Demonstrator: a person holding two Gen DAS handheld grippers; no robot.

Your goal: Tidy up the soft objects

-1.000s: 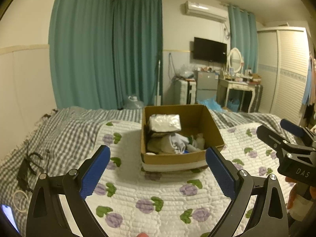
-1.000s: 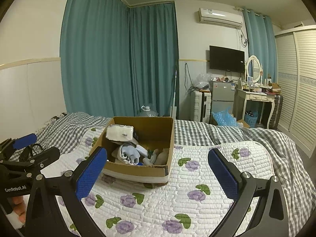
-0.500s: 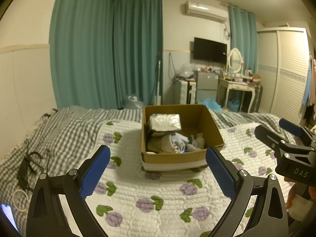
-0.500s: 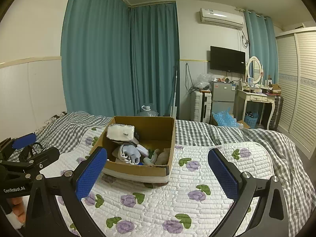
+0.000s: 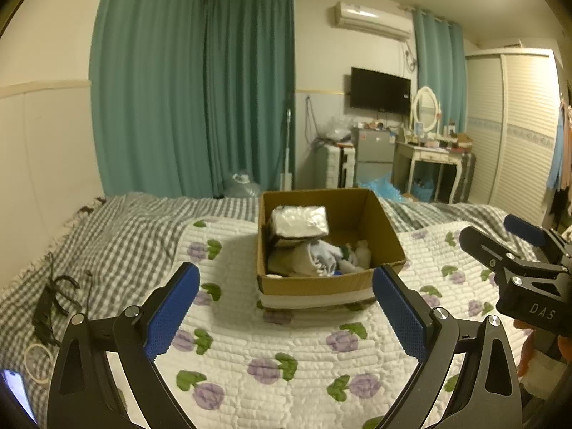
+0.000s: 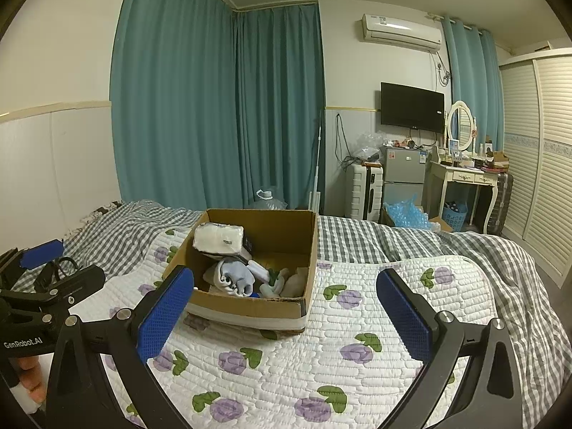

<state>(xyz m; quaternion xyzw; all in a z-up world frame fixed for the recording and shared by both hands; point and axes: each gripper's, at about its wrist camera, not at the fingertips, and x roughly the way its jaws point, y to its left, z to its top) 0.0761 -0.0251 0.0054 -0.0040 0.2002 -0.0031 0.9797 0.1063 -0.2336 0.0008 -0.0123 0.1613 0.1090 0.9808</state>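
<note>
An open cardboard box (image 5: 321,284) stands on the bed's flowered quilt (image 5: 286,350); it also shows in the right wrist view (image 6: 250,309). Inside lie a white wrapped pack (image 5: 298,220), beige cloth (image 5: 293,261) and pale blue and white soft items (image 6: 234,275). My left gripper (image 5: 286,312) is open and empty, hovering over the quilt just in front of the box. My right gripper (image 6: 286,316) is open and empty, in front of the box and to its right. Each gripper shows at the edge of the other's view.
A grey checked blanket (image 5: 118,236) covers the bed's far and left parts. Black cables (image 5: 53,300) and a phone (image 5: 16,393) lie at the left edge. Beyond the bed stand teal curtains (image 6: 221,114), a small fridge (image 6: 404,175), a dressing table (image 6: 464,178) and a wardrobe (image 6: 540,164).
Both grippers have drifted very slightly; the box sits a touch nearer in the views. Nothing was taken hold of or let go.
</note>
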